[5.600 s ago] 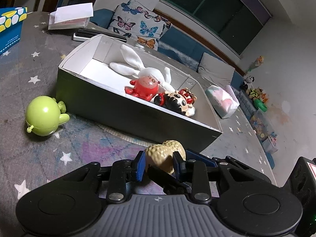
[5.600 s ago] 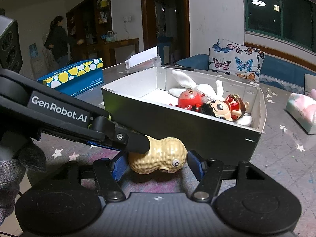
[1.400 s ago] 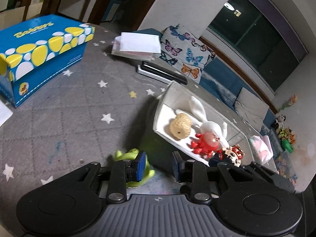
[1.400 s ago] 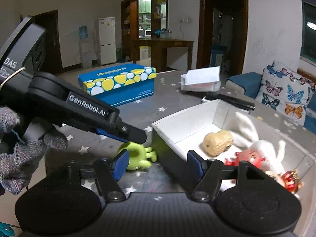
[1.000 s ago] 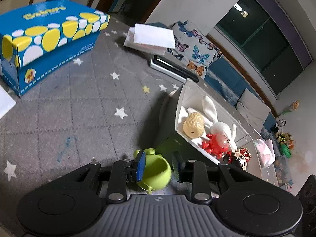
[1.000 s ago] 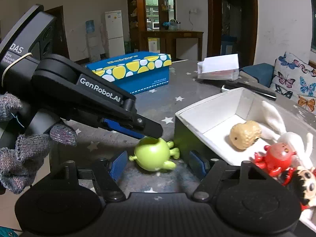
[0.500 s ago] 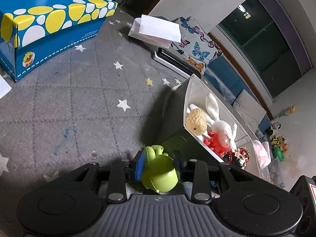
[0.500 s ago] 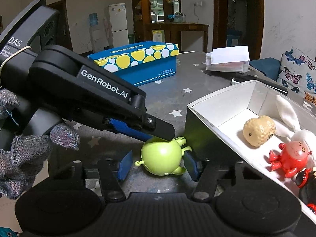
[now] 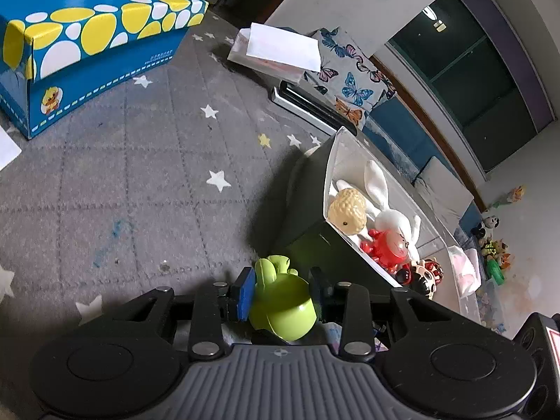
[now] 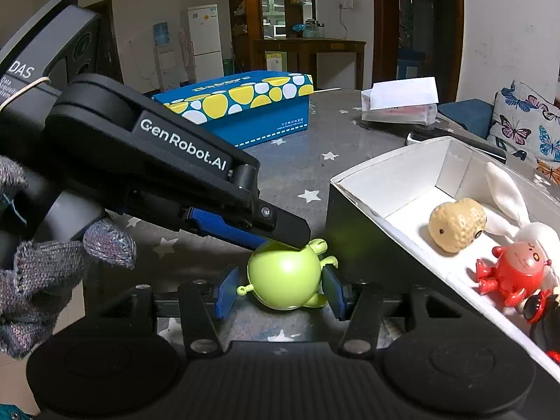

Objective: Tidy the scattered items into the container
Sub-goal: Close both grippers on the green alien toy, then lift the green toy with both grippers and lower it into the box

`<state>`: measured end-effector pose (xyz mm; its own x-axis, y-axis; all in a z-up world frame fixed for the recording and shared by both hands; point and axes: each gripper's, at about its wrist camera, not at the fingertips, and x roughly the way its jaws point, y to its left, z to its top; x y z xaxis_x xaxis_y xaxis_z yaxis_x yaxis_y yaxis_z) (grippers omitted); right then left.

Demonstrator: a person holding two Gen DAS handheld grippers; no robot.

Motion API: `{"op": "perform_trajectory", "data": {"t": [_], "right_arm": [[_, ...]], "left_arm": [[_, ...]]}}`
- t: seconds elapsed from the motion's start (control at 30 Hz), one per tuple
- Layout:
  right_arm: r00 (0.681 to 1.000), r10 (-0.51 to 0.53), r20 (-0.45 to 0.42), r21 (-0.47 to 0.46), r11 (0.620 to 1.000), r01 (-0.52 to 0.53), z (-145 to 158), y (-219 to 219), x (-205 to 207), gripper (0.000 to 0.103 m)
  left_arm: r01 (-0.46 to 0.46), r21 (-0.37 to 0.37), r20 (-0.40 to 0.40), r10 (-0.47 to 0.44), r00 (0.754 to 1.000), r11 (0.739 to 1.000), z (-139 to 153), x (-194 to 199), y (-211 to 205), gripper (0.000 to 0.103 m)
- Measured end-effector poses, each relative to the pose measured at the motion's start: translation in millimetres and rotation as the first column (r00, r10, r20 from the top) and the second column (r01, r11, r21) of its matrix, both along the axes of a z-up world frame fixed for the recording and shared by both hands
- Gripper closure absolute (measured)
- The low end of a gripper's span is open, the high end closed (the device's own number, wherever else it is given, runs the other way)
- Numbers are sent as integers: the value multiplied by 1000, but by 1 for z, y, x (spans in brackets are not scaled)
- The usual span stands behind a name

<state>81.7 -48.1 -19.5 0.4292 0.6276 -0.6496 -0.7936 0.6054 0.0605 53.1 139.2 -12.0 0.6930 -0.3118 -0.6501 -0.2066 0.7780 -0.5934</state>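
A green round toy (image 9: 283,308) (image 10: 283,276) lies on the grey star mat beside the dark, white-lined box (image 9: 315,203) (image 10: 385,182). My left gripper (image 9: 280,290) reaches in from the left, jaws opening, with the toy between its fingers; one finger (image 10: 280,225) lies over the toy's top. My right gripper (image 10: 280,288) straddles the toy, jaws closing. Its right pad touches the toy and a sliver of gap shows at the left pad. Inside the box lie a peanut toy (image 9: 346,211) (image 10: 455,224), a red figure (image 9: 385,248), a white rabbit (image 9: 378,182) and a doll (image 9: 425,273).
A blue and yellow tissue box (image 9: 87,56) (image 10: 245,105) stands at the far left of the mat. Behind the box are a paper stack (image 9: 280,49), a flat black device (image 9: 308,105) and a butterfly cushion (image 9: 353,73). A gloved hand (image 10: 45,280) holds the left gripper.
Both grippers closed in on the green toy, which went from ahead of the left fingers to between them. The right jaws narrowed around it. The peanut, held earlier, now lies in the box.
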Motion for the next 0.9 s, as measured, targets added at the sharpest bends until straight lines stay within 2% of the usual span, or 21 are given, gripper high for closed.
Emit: {"op": "perform_trajectory", "data": {"t": [0.17, 0.5, 0.73, 0.9], "right_arm": [[1000, 1, 0, 0, 1000, -1, 0, -4, -4, 51], [1000, -17, 10, 16, 1000, 16, 10, -30, -23, 51], [997, -26, 75, 40, 999, 23, 36, -53, -39, 51], [988, -51, 143, 61, 997, 43, 59, -64, -36, 51]], "left_arm": [[6, -27, -16, -6, 1000, 1000, -1, -4, -2, 67], [69, 2, 1, -69, 998, 998, 13, -16, -27, 67], [112, 2, 68, -112, 991, 994, 41, -26, -44, 67], [124, 0, 136, -123, 983, 992, 64, -18, -54, 67]]}}
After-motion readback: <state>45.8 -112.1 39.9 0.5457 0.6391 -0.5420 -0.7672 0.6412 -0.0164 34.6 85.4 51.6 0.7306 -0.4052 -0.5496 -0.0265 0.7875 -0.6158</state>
